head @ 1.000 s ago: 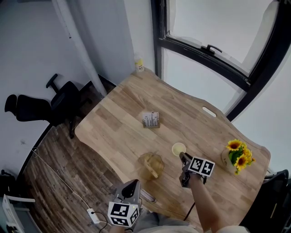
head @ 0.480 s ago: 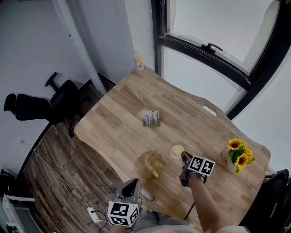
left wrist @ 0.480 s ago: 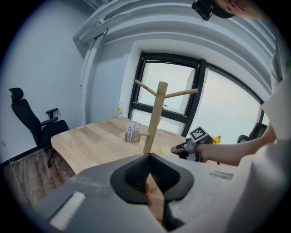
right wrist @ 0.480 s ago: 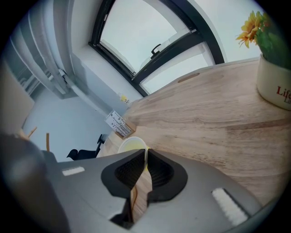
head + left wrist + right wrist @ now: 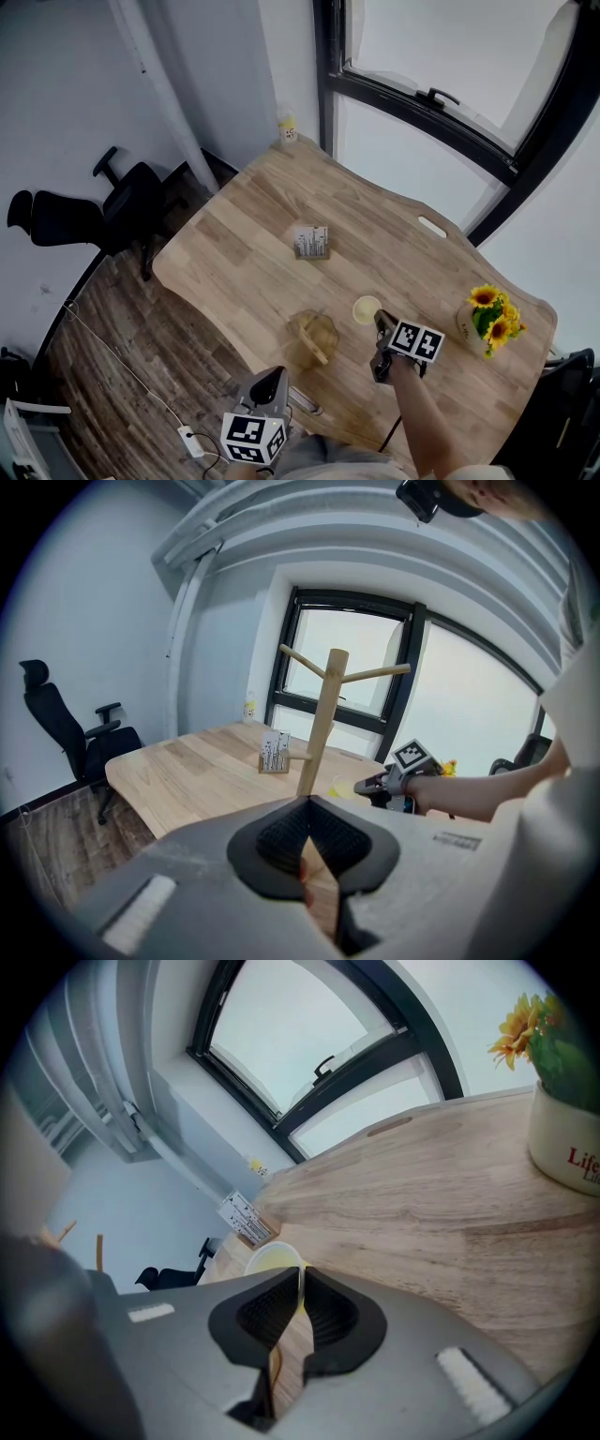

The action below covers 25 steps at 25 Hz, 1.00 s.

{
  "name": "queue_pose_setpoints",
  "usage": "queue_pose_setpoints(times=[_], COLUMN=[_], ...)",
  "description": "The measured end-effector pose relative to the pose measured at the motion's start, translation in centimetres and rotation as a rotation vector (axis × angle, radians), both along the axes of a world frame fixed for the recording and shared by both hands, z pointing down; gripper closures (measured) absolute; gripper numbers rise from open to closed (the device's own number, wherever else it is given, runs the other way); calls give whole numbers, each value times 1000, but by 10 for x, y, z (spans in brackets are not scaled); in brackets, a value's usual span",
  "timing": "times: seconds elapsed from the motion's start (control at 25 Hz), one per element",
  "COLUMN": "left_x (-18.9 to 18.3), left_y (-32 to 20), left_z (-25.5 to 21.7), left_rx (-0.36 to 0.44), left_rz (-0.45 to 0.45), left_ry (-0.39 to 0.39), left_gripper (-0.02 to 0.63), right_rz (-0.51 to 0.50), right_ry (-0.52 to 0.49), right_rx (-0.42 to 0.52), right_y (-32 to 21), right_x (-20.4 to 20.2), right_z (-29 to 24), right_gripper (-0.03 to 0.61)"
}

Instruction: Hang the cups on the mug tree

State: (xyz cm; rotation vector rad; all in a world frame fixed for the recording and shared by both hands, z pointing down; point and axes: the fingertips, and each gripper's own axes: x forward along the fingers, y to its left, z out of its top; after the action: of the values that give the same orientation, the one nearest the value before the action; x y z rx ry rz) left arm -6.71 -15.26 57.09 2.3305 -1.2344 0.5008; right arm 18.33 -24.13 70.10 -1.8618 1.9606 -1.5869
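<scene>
A pale yellow cup [image 5: 367, 308] stands on the wooden table [image 5: 244, 253], just right of the bare wooden mug tree [image 5: 314, 339]. My right gripper [image 5: 378, 320] sits at the cup's near side. Its jaws have just been closing, and in the right gripper view the right gripper [image 5: 300, 1283] pinches a thin yellow edge of the cup [image 5: 272, 1258]. My left gripper [image 5: 272, 380] hovers off the table's near edge, shut and empty. In the left gripper view, the left gripper [image 5: 305, 803] points at the mug tree [image 5: 323, 724], with the cup [image 5: 344, 787] beyond.
A small card holder [image 5: 310, 244] stands mid-table. A sunflower pot [image 5: 483, 323] is at the right end and a little bottle [image 5: 288, 129] at the far corner. An office chair [image 5: 84, 220] and a cable [image 5: 190, 441] are on the floor to the left.
The right gripper and the cup keep their spot on the table. The left gripper has not moved.
</scene>
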Motion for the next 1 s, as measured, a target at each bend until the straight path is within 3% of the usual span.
queue_pose_setpoints(times=[0.16,0.48,1.0], left_x=[-1,-2,-8], left_y=[1,2,10], left_z=[-2,-4,-17], left_rx=[2,10,36], left_rz=[0,2,0], left_ry=[3,-2,7], left_gripper=[609,609,609], right_rz=[5,-31,-20], right_ry=[6,98,188], right_rx=[21,186,349], right_y=[0,-13,-17], right_x=[1,0,-2], right_z=[-7,-41,-90], right_gripper=[557,557,557])
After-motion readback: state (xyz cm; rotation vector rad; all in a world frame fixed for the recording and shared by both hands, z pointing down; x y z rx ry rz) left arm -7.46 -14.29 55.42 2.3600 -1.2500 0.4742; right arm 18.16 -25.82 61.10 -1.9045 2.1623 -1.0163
